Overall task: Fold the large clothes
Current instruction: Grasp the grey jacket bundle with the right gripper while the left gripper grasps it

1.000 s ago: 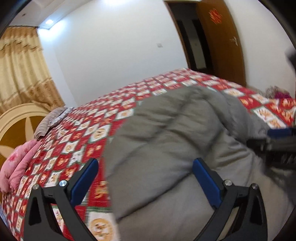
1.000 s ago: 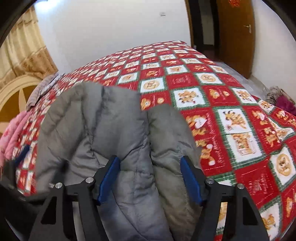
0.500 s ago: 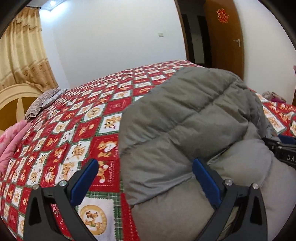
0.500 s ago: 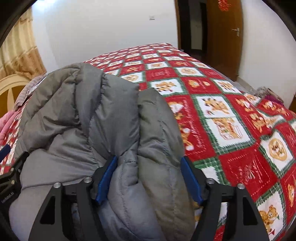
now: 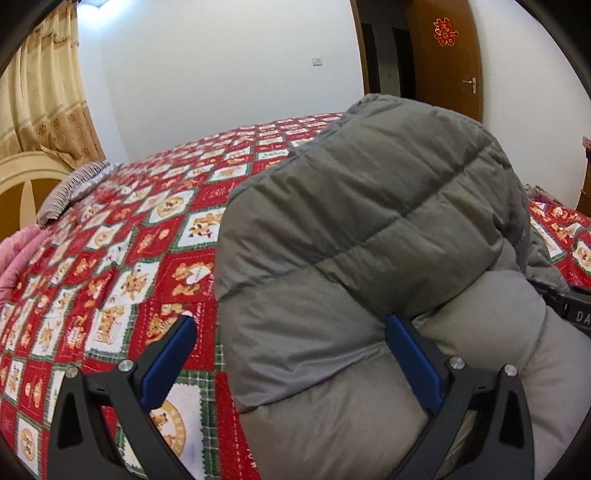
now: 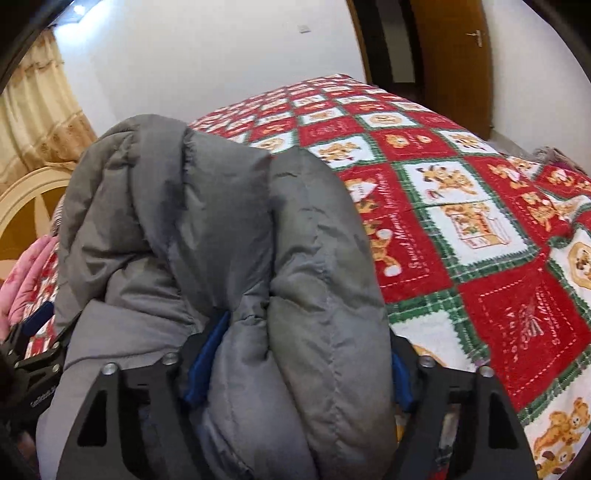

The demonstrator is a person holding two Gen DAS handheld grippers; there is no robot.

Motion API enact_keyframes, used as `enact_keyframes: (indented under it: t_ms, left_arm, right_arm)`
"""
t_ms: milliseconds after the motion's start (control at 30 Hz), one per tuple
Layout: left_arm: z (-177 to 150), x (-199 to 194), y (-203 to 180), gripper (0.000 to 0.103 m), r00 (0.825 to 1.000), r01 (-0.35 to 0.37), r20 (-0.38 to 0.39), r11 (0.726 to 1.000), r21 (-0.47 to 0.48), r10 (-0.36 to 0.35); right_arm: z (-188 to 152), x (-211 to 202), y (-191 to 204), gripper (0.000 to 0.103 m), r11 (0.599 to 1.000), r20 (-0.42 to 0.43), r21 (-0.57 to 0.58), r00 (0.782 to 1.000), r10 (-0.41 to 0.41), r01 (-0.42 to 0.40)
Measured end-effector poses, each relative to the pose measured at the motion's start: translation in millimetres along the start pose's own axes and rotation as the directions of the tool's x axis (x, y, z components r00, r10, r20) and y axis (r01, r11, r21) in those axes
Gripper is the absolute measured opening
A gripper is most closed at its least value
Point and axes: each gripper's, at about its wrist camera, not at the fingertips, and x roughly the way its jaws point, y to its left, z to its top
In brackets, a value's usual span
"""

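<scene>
We see a puffy grey quilted down coat [image 5: 362,236] heaped on the bed's red-and-white bear-print cover [image 5: 122,258], our left gripper [image 5: 291,354] spread wide over its edge, our right gripper [image 6: 299,354] closing around a thick fold.

Bright, even indoor light from a ceiling lamp [image 5: 90,3], soft shadows, sharp focus, and strong fisheye bending with dark corners.

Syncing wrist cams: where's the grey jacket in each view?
Left wrist: jacket fills centre and right, bulging over the right pad; bedspread shows left.
Right wrist: jacket fills centre and left, bunched between both pads; bedspread shows right.
Shared landmark: the wooden door, top right in both.
</scene>
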Motion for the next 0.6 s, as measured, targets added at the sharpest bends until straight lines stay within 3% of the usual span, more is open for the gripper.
enact_keyframes:
  t_ms: [233,433,600]
  left_arm:
    - [-1.3,6.6,4.2,0.103,0.995,0.079,-0.047,0.995,-0.053,-0.082]
    - [-3.7,3.0,0.0,0.094,0.983,0.167,-0.069,0.984,-0.066,-0.171]
    - [-4.7,-1.8,-4.1,0.083,0.981,0.186,-0.056,0.982,-0.044,-0.188]
  right_arm:
    - [1.2,3.8,-1.6,0.071,1.000,-0.009,-0.002,1.000,0.024,-0.025]
    - [2.6,5.8,-5.3,0.069,0.998,-0.008,0.002,0.998,0.057,-0.057]
    - [1.6,5.4,-2.0,0.055,0.995,-0.009,-0.022,0.996,0.094,-0.094]
